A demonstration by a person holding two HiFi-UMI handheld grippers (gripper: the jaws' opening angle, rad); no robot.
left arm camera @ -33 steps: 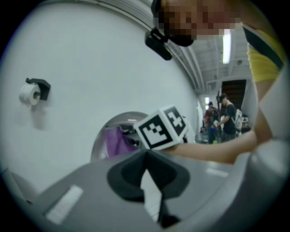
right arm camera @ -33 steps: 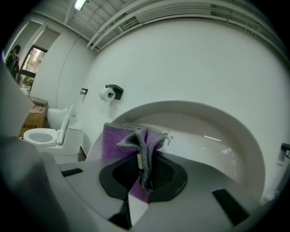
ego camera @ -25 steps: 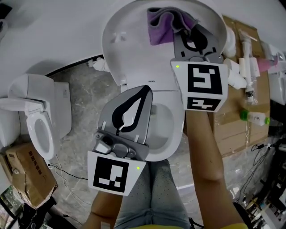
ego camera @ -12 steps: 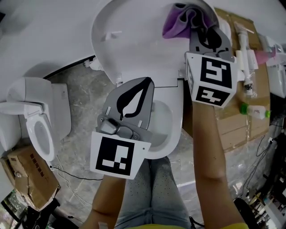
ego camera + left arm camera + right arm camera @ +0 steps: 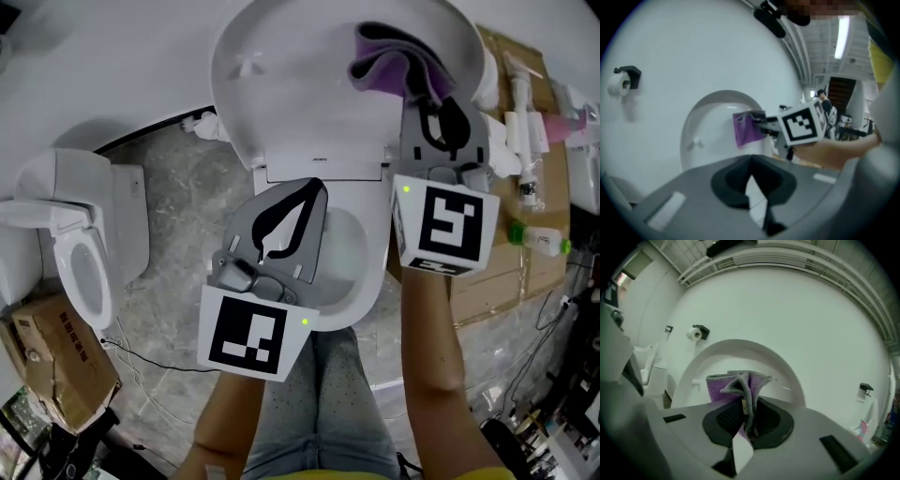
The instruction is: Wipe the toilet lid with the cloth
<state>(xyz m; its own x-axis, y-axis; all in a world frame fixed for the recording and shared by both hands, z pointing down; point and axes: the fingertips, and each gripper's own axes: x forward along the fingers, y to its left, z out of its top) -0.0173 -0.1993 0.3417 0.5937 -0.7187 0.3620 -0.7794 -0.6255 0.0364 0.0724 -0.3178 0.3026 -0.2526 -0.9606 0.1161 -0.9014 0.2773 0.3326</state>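
Observation:
The white toilet lid [image 5: 300, 84] stands raised against the wall. A purple cloth [image 5: 398, 61] is pressed on the lid's upper right part, with my right gripper [image 5: 427, 92] shut on it. In the right gripper view the cloth [image 5: 736, 383] bunches between the jaws in front of the lid [image 5: 740, 350]. My left gripper [image 5: 307, 192] hovers over the open bowl [image 5: 352, 253], shut and holding nothing. In the left gripper view, past my left gripper [image 5: 751, 180], the cloth [image 5: 746, 130] shows on the lid [image 5: 710, 129].
A second toilet [image 5: 80, 253] stands at the left with a cardboard box [image 5: 56, 361] below it. Flattened cardboard [image 5: 511, 272] with bottles [image 5: 539, 242] lies at the right. A paper roll [image 5: 695, 333] hangs on the wall. The person's legs [image 5: 319, 412] are in front of the bowl.
My right gripper has carried the cloth to the right across the lid, from its upper middle to its upper right. The left gripper has sunk a little over the bowl.

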